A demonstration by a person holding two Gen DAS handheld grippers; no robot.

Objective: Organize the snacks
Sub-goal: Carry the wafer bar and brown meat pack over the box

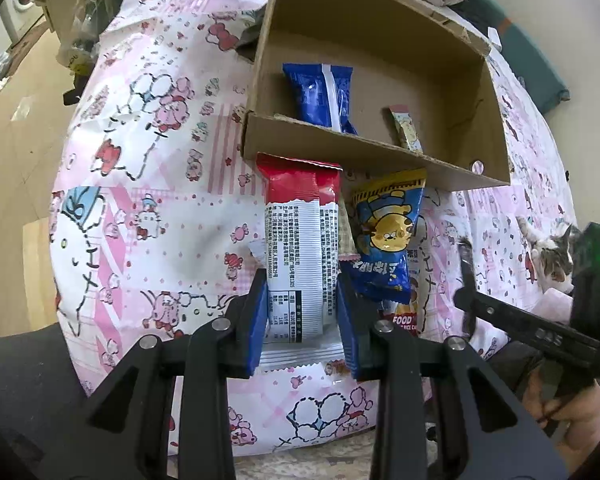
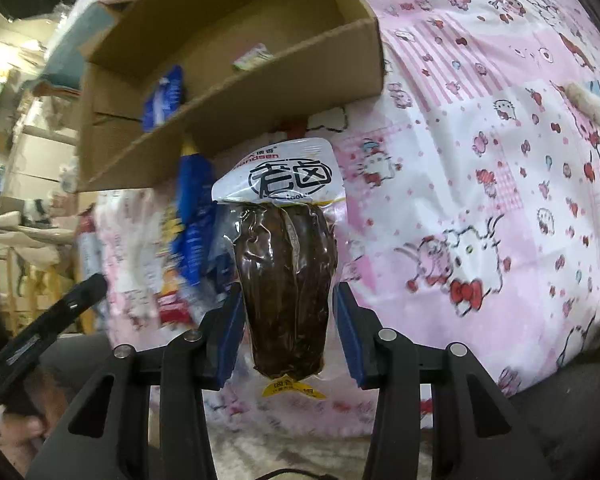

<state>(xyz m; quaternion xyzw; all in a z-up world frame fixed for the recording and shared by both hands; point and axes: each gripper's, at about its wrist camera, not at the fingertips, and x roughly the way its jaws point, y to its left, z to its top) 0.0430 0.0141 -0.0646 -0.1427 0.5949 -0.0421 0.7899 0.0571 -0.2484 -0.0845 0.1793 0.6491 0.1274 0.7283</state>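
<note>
Now | left gripper (image 1: 302, 312) clamps red-white packet (image 1: 300, 248) | right gripper (image 2: 290, 322) clamps brown pouch (image 2: 286, 280)

Bright, fisheye-warped (right view blurred)

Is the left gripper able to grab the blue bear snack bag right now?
Probably not yet. The left gripper is already shut on the red and white snack packet, so its fingers are full. The blue bear snack bag lies right beside it, uncovered, so it looks easy to take afterwards.
</note>
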